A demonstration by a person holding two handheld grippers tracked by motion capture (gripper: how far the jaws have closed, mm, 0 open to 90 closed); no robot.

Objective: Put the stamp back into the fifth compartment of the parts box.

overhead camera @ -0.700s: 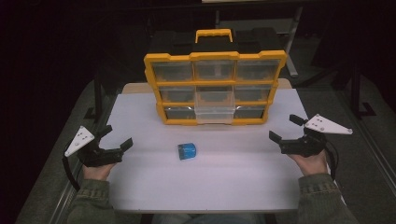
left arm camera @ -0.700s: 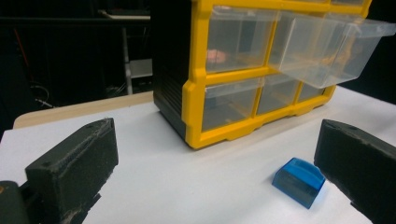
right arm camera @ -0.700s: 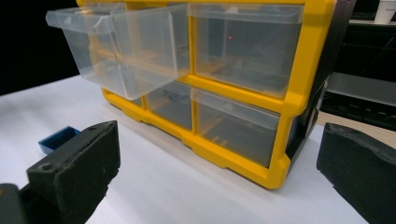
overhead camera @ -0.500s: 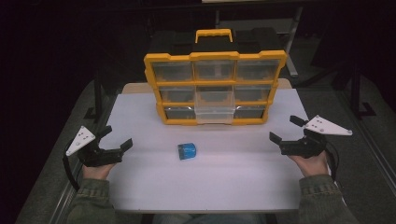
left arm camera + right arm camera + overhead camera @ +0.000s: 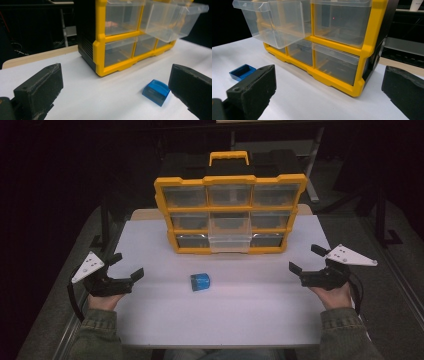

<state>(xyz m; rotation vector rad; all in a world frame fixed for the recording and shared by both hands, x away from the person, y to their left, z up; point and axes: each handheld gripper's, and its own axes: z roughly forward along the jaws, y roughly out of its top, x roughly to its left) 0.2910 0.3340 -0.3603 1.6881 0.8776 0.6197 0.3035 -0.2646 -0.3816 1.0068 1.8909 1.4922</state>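
Observation:
A yellow-framed organizer with clear drawers stands at the back of the white table. Its middle drawer in the lower rows is pulled out; it juts forward in the left gripper view and the right gripper view. A small blue box lies on the table in front of the organizer, also seen as the blue box and the blue box. My left gripper is open at the table's left edge. My right gripper is open at the right edge. Both hold nothing.
Dark floor and metal frames surround the table. A wooden edge shows behind the white top. The organizer has a yellow handle on top.

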